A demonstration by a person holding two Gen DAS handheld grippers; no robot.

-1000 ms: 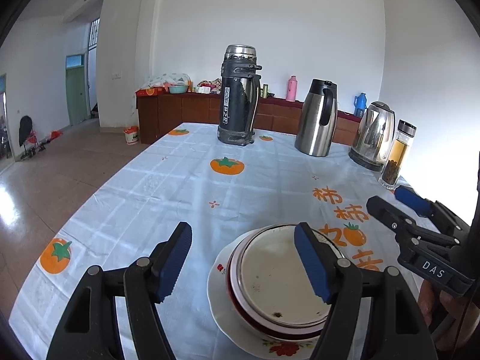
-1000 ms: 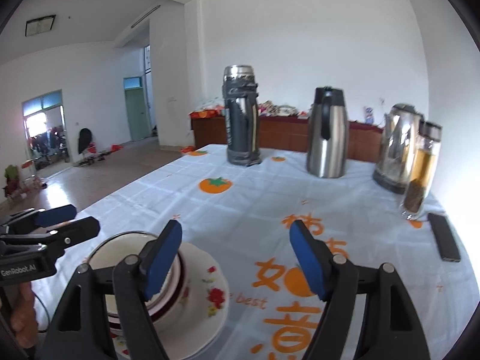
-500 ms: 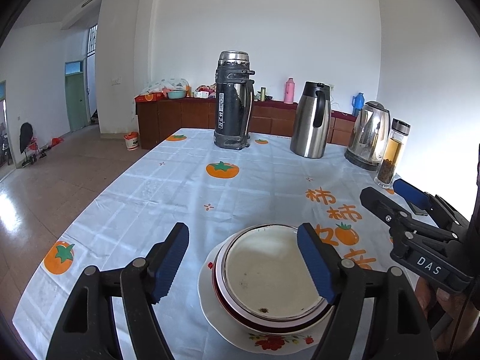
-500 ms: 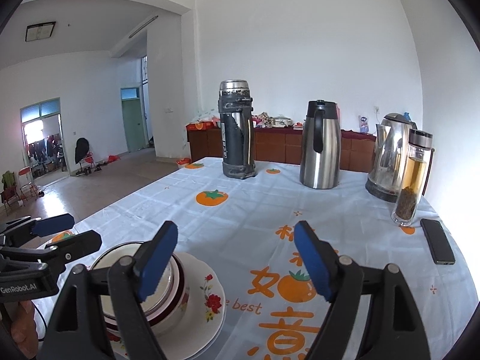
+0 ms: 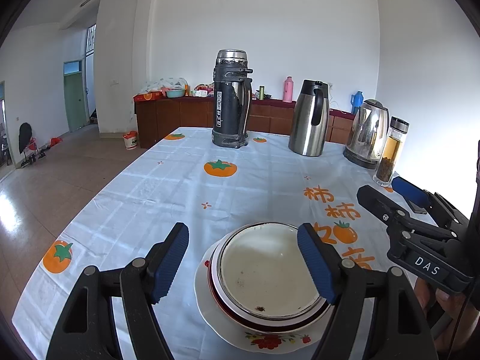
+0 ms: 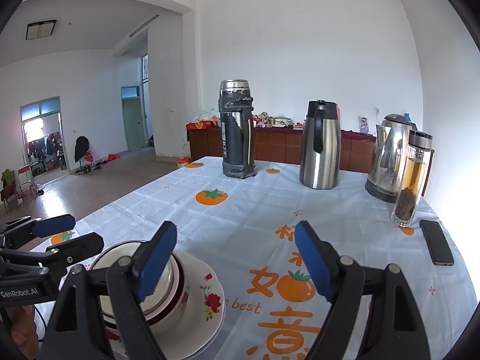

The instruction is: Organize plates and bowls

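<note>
A stack stands near the table's front edge: a white flowered plate [image 5: 270,342] carrying a red-rimmed bowl with a white metal-rimmed bowl [image 5: 264,270] nested on top. My left gripper [image 5: 242,231] hovers just in front of the stack, open, its blue pads clear of the bowl. The right gripper [image 5: 387,192] shows at the right, held by a hand. In the right wrist view my right gripper [image 6: 235,229] is open over bare tablecloth to the right of the plate [image 6: 204,294] and bowl [image 6: 120,252]. The left gripper [image 6: 78,234] shows at the left edge.
At the table's far end stand a dark thermos [image 5: 231,99], a steel jug [image 5: 309,118], an electric kettle [image 5: 369,133] and a glass tea bottle [image 5: 391,153]. A black phone [image 6: 436,246] lies at the right edge. Wooden cabinets line the back wall.
Both grippers' jaws stand slightly wider than a second ago. The right wrist view has tilted a little. The stack has not moved.
</note>
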